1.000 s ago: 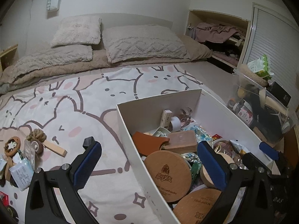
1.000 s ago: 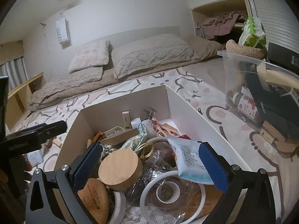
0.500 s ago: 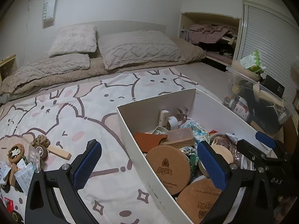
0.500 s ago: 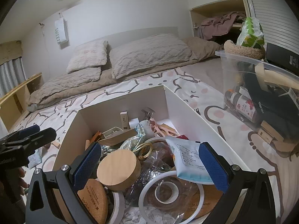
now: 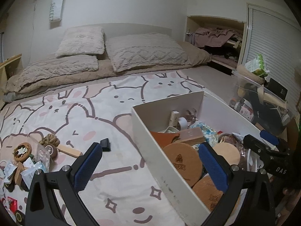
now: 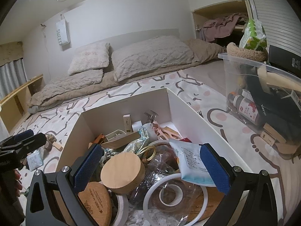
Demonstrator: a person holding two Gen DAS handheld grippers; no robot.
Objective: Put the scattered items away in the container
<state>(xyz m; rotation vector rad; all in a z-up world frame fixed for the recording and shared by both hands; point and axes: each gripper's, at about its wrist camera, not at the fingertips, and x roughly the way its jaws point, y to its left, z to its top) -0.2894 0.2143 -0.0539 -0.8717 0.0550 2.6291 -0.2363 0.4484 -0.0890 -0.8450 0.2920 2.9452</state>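
Box (image 6: 188,111) under gaping right tongs (image 6: 150,167), left tongs (image 5: 148,166) astride wall

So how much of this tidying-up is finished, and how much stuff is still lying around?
Well along, it seems. The white box already holds plenty: cork coasters, a wooden lid, tape rolls. Nothing is in hand: the left gripper and right gripper are both open and empty. Still on the bedspread: a rope knot, a wooden block, a small black piece and some packets.
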